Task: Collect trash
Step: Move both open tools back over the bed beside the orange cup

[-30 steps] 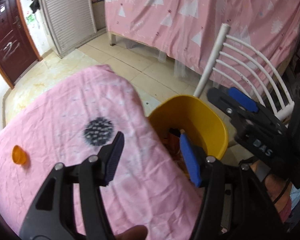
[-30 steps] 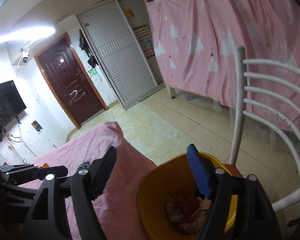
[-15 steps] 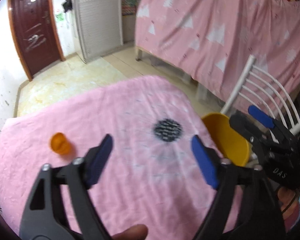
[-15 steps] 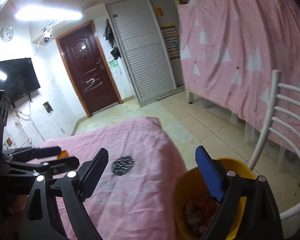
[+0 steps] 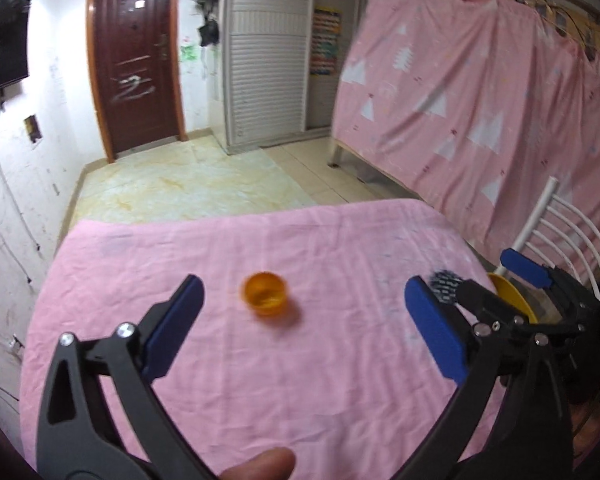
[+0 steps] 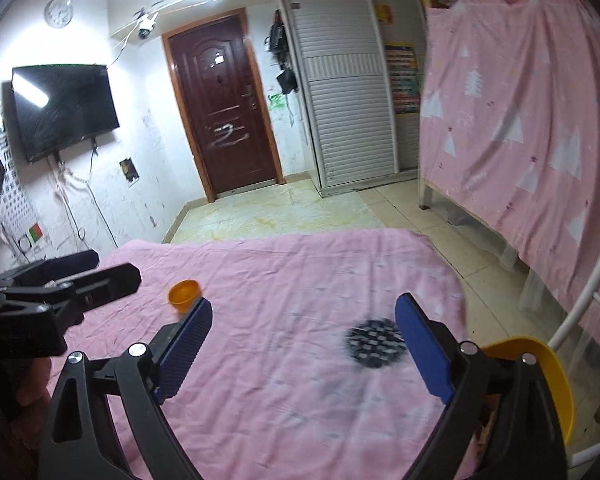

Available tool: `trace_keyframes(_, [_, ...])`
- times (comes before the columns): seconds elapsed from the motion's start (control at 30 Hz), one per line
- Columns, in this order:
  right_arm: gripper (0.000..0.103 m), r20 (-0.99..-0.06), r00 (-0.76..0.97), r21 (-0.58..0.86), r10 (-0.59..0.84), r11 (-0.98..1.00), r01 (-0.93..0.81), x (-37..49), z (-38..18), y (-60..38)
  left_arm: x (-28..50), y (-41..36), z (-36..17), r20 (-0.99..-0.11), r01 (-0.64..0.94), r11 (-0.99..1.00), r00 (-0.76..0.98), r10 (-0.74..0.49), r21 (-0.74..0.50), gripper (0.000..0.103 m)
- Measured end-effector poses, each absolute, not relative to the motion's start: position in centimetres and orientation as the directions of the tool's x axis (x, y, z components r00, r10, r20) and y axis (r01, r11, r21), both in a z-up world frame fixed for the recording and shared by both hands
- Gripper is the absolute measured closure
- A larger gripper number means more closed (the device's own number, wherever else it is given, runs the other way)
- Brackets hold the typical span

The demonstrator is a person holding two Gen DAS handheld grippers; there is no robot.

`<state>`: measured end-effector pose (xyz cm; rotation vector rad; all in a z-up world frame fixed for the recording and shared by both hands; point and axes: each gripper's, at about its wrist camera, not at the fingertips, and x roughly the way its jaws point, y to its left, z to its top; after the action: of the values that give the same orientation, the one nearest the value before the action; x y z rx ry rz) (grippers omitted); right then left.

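Observation:
A small orange cup (image 5: pixel 265 294) lies on the pink tablecloth (image 5: pixel 260 380), ahead of my left gripper (image 5: pixel 304 332), which is open and empty with its jaws wide apart. The cup also shows in the right wrist view (image 6: pixel 185 295), at the left. My right gripper (image 6: pixel 302 350) is open and empty above the cloth; it also shows in the left wrist view (image 5: pixel 480 280), at the right. A yellow trash bin (image 6: pixel 556 384) stands off the table's right edge, beside my right gripper.
A dark patterned spot (image 6: pixel 374 342) marks the cloth near the right edge. A white slatted chair (image 5: pixel 560 236) stands behind the bin. A pink curtain (image 5: pixel 480 100) hangs at the right. Tiled floor (image 5: pixel 196 184), a brown door and a wall TV (image 6: pixel 62 108) lie beyond the table.
Both grippers have swung left, away from the yellow bin, toward the table. The orange cup now sits ahead of my left gripper's open jaws. Both stay open.

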<state>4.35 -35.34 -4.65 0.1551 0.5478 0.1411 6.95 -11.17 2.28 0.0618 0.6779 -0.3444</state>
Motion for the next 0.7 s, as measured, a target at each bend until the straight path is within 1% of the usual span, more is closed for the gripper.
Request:
trace_keyframes(0.33, [0.016, -0.449, 0.876, 0.131, 0.174, 0.983, -0.128, 6.1, -4.1, -30.5, 7.7, -4.0, 2.0, -0.571, 0.209, 0.977, 0.796, -0.2, -0.05, 0.007])
trace_keyframes(0.5, [0.014, -0.414, 0.898, 0.118, 0.147, 0.987, -0.107, 6.2, -4.5, -30.1, 7.9, -1.6, 1.7, -0.554, 0.182, 0.981, 0.811, -0.186, -0.063, 0.007])
trace_keyframes(0.7, [0.01, -0.372, 0.921, 0.102, 0.116, 0.991, -0.084, 5.9, -4.7, -30.3, 8.0, 0.0, 1.7, -0.503, 0.122, 0.992, 0.856, -0.12, -0.029, 0.006])
